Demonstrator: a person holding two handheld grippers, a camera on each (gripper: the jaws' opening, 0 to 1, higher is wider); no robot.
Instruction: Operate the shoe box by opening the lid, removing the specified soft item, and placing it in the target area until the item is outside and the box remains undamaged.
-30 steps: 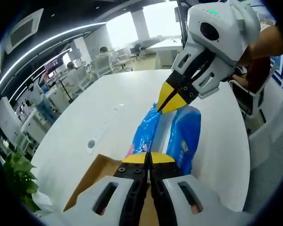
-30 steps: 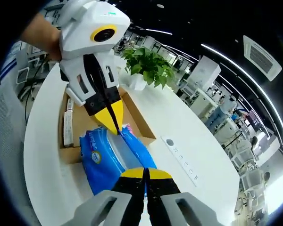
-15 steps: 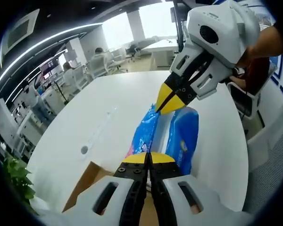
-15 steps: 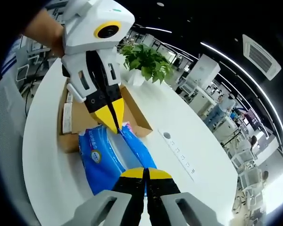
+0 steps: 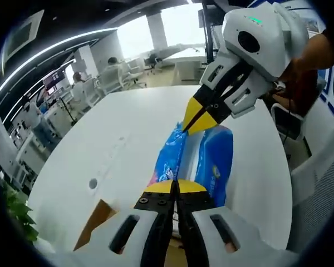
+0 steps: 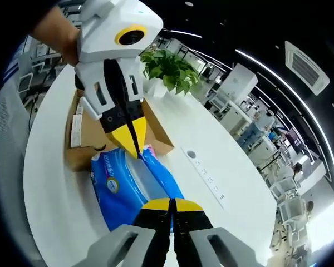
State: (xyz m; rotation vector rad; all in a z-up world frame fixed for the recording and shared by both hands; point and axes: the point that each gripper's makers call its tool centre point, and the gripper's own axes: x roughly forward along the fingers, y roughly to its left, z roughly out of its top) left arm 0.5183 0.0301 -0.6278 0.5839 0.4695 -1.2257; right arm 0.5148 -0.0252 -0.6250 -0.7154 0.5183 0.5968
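Over the last second the blue soft pack point(image 6: 122, 186) has drawn further from the shoe box point(image 6: 92, 133): in the right gripper view the open cardboard box sits further behind the pack, and in the left gripper view less of the box corner point(image 5: 94, 222) shows beneath the jaws. That reads as the item being carried outward, so removal looks done and only the set-down in the target area remains. The left gripper point(image 6: 131, 150) is clenched on one end of the pack and the right gripper point(image 5: 192, 122) is clenched on the opposite end, so the pack hangs stretched between them over the white table point(image 5: 128, 128), out beyond the box, toward the table's middle. Its long axis runs from one gripper to the other, one end pointing back at the box and the potted plant point(image 6: 170, 72), the other away from them.
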